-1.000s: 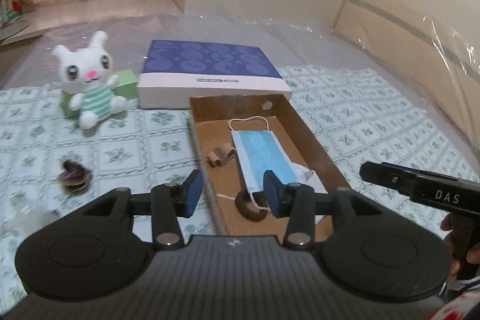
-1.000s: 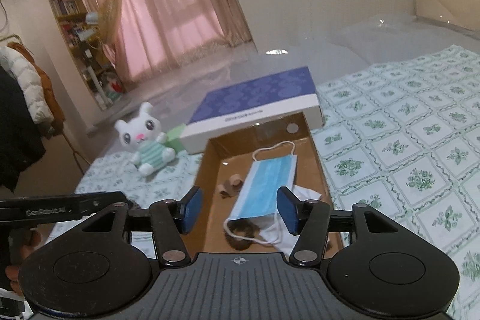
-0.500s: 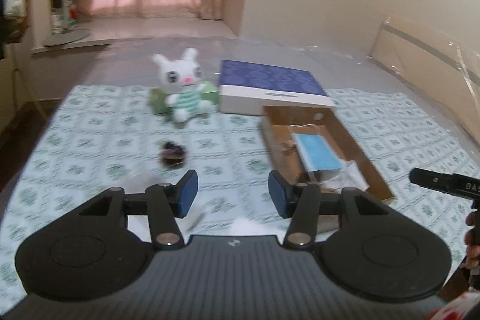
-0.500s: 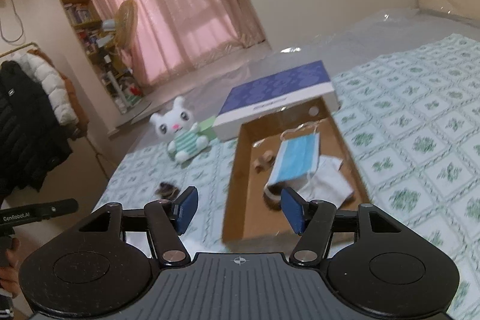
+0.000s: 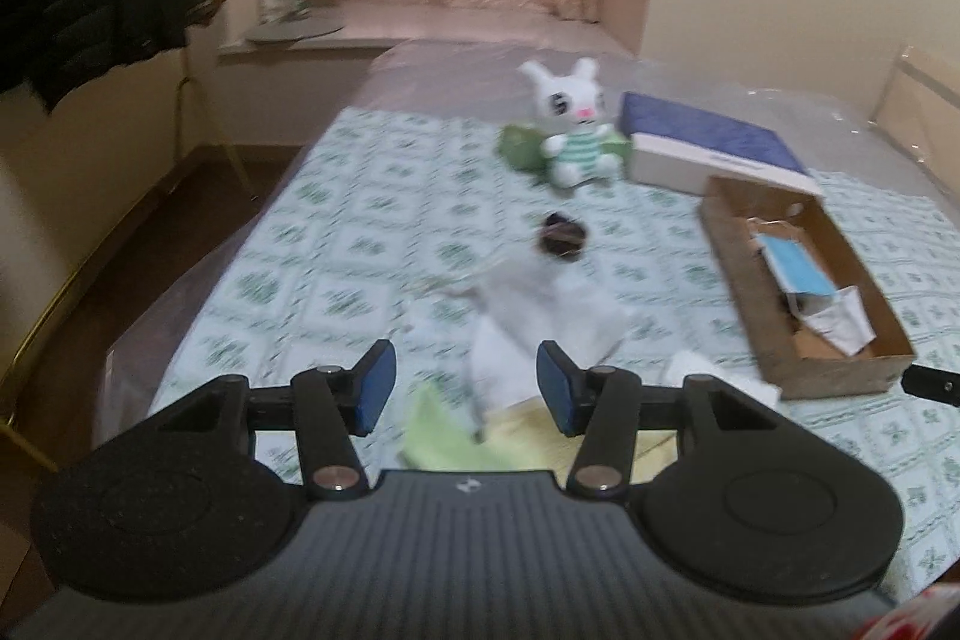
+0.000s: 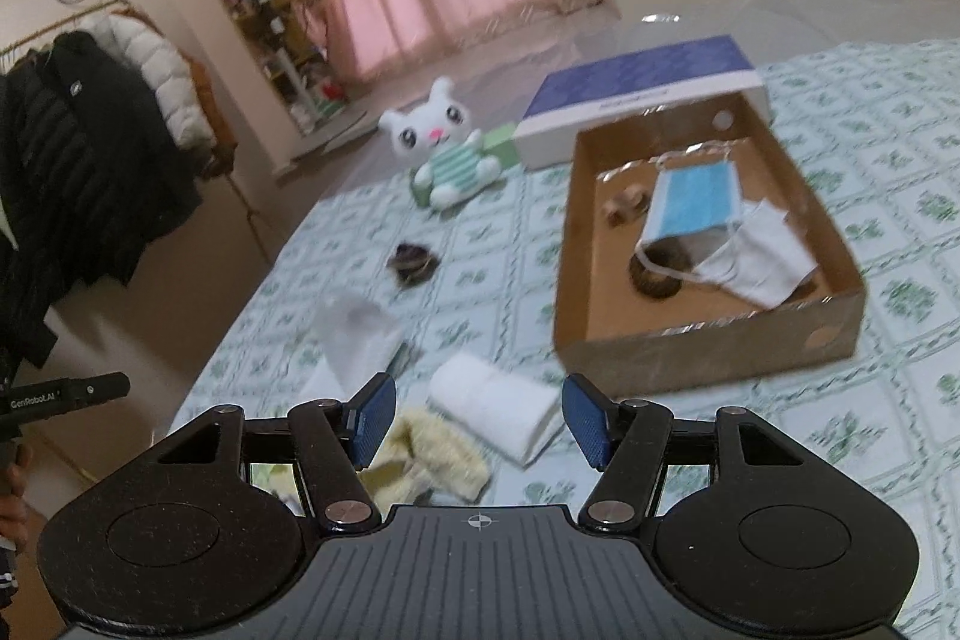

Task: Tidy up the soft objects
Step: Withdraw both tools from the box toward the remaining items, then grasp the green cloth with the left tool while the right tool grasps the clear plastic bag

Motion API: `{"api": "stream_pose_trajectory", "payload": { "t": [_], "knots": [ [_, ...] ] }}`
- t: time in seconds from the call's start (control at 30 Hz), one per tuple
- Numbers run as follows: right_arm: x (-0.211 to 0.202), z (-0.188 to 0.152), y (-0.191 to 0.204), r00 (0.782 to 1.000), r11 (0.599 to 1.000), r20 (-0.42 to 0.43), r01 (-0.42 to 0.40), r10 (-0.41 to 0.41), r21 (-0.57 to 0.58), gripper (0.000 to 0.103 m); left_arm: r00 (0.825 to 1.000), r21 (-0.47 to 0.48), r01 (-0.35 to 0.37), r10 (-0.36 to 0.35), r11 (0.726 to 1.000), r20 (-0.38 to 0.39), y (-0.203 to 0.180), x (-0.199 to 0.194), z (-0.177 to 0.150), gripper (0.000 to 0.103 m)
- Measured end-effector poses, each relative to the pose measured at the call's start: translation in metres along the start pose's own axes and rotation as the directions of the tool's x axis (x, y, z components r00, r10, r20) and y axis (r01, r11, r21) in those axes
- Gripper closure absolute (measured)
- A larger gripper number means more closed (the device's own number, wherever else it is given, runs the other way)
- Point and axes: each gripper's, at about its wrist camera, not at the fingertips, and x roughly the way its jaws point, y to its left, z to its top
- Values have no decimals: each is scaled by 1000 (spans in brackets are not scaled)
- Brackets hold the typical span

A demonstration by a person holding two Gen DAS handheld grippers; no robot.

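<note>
A brown cardboard box (image 6: 837, 244) (image 5: 744, 304) on the bed holds a blue face mask (image 6: 696, 205), a white mask (image 6: 762, 262), a dark scrunchie (image 6: 654, 274) and a small tan item. Loose on the green-patterned sheet lie a folded white cloth (image 6: 498, 409), a cream fuzzy item (image 6: 432, 454), a clear plastic bag (image 6: 354, 334) (image 5: 540, 304), a dark scrunchie (image 6: 411, 262) (image 5: 561, 235) and a white bunny plush (image 6: 447, 148) (image 5: 570, 124). My right gripper (image 6: 477, 421) is open above the white cloth. My left gripper (image 5: 465, 391) is open above the bag and a green cloth (image 5: 438, 436).
A blue-and-white flat box (image 6: 642, 91) (image 5: 708, 148) lies behind the cardboard box. A green block (image 6: 501, 148) sits behind the bunny. The bed's left edge drops to the floor; coats (image 6: 90, 148) hang on a rack at left. Pink curtains cover the far window.
Both grippers have pulled back and away from the cardboard box, toward the near end of the bed. The loose cloths and plastic bag have come into view. Both stay open.
</note>
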Motion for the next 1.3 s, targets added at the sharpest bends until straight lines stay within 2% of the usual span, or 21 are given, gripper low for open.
{"api": "stream_pose_trajectory", "payload": {
  "t": [0.2,0.53,1.03,1.3],
  "knots": [
    [17,-15,7,999,1000,-54,7,-8,-28,41,998,-27,-25,23,999,-63,17,9,-28,55],
    [36,-35,9,993,995,-107,48,-57,-82,41,989,50,7,1,999,-150,-2,40,-65,55],
    [59,-49,0,979,993,-181,76,-92,-88,41,977,147,19,12,989,-213,-12,87,-84,53],
    [68,-50,0,975,993,-198,81,-97,-88,41,972,147,46,-10,988,-235,-13,112,-87,53]
  ]
}}
